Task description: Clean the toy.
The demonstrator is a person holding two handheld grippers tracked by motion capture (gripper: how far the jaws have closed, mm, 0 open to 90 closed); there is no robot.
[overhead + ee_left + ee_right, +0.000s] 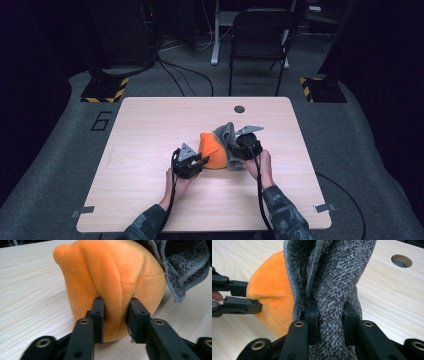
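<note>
An orange plush piece (210, 151) stands in the middle of the wooden table (150, 130), with a grey fuzzy cloth (227, 136) draped against its right side. My left gripper (200, 161) is at the plush's left side, shut on a fold of the orange plush (115, 285). My right gripper (240, 145) is at the cloth's right, shut on a bunch of the grey cloth (332, 285). In the right gripper view the orange plush (272, 290) sits behind the cloth with the left gripper (260, 302) pinching it.
A round cable hole (239, 109) lies in the table near its far edge. A black chair (260, 40) stands on the floor behind the table. Bare tabletop lies to the left and front of the hands.
</note>
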